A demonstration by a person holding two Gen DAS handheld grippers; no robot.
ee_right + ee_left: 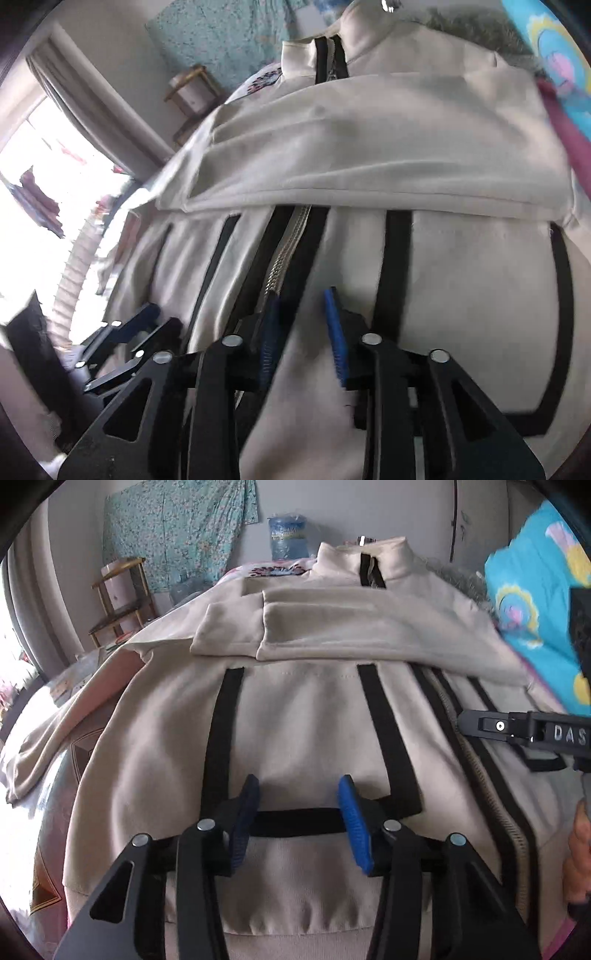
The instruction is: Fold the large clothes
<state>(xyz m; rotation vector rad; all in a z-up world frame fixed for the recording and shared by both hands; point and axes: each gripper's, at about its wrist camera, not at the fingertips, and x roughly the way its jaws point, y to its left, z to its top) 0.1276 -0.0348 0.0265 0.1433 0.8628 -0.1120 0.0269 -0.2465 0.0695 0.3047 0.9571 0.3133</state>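
Note:
A beige zip jacket [303, 716] with black stripes lies front up on a bed. Both sleeves [332, 627] are folded across the chest. My left gripper [299, 786] is open just above the black-edged pocket near the hem. My right gripper [301, 299] is open over the lower front next to the zipper [284, 258], close to the cloth, holding nothing. It shows in the left wrist view [517, 727] at the right edge. The left gripper shows in the right wrist view [147, 317] at lower left. The jacket also fills the right wrist view [443, 277].
A bright blue patterned cushion [539, 602] lies to the right of the jacket, with grey fur [465, 579] beside it. A wooden stool [122, 598], a water bottle [288, 535] and a hanging floral cloth [173, 528] stand behind the bed. A bright window [48, 177] is at the left.

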